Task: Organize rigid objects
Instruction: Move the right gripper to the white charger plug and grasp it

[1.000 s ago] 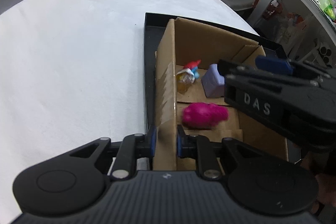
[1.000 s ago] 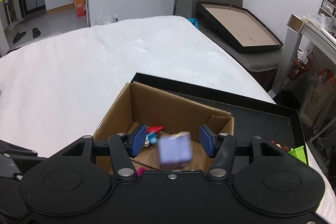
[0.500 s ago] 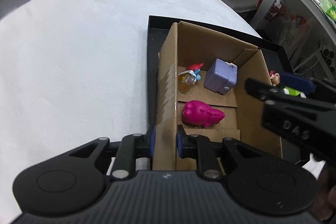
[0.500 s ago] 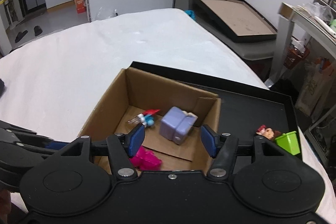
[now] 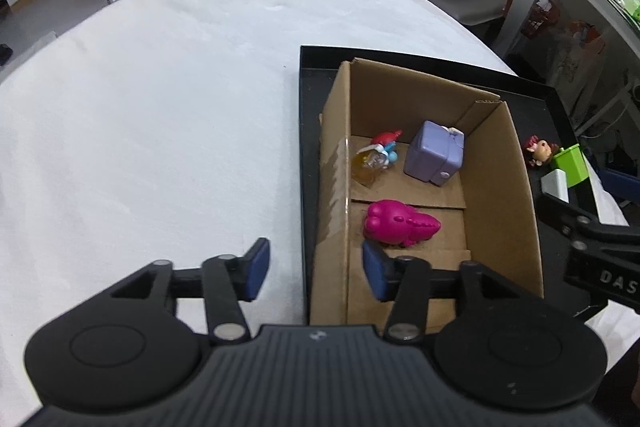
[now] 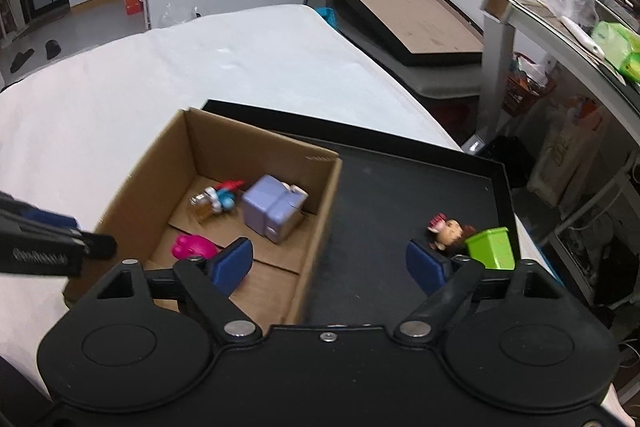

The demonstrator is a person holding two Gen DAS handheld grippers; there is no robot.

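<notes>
A cardboard box [image 5: 336,163] [image 6: 132,183] stands in a black tray [image 6: 400,187] [image 5: 308,91]. Inside lie a lilac cube toy [image 5: 434,155] [image 6: 272,211], a magenta crocodile toy [image 5: 400,225] [image 6: 194,247] and a small blue-and-red figure [image 5: 380,151] [image 6: 218,197]. On the tray to the right lie a small doll head [image 6: 448,229] [image 5: 538,149] and a green block [image 6: 490,247] [image 5: 570,163]. My left gripper [image 5: 314,273] is open and straddles the box's near left wall. My right gripper [image 6: 330,265] is open and empty above the tray, right of the box.
The tray rests on a white padded table [image 5: 140,107] [image 6: 100,99]. A white block [image 5: 556,187] lies next to the green one. A second black tray [image 6: 408,19] leans behind the table. A cluttered shelf [image 6: 580,39] stands at the right.
The lilac cube dropped from my right gripper into the box. The right gripper moved right over the tray. My left gripper let go of the box wall and opened.
</notes>
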